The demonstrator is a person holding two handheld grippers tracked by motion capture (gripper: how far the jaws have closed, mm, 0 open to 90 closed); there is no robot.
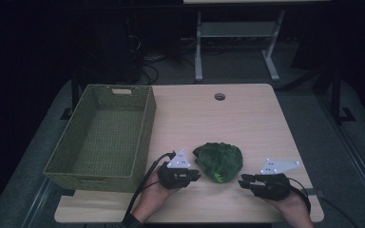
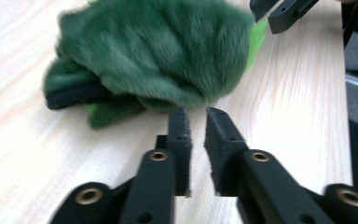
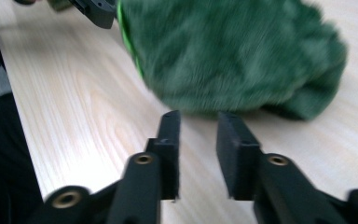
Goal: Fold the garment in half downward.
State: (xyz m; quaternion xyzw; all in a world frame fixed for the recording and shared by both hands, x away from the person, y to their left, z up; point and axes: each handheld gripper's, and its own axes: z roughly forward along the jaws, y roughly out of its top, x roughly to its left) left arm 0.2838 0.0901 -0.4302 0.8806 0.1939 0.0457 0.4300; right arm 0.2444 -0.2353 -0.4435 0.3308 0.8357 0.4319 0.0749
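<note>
High view frames a green plush bundle (image 1: 218, 161) lying on the wooden table (image 1: 247, 118), just right of a woven green basket (image 1: 102, 135) and between the two grippers. The left gripper (image 1: 192, 175) is held close to the bundle's left edge, the right gripper (image 1: 246, 182) near its right edge; neither is seen touching it. In the left gripper view the jaws are parted by a narrow gap with nothing between them, aimed at the bundle's lower edge (image 2: 154, 56). In the right gripper view the jaws are likewise parted and empty. The bundle is judged to be soft, light and easily squashed, with a furry pile that should not slip. A hold is best taken on a folded edge or a thick fold, since a shallow pinch could gather only loose pile.
</note>
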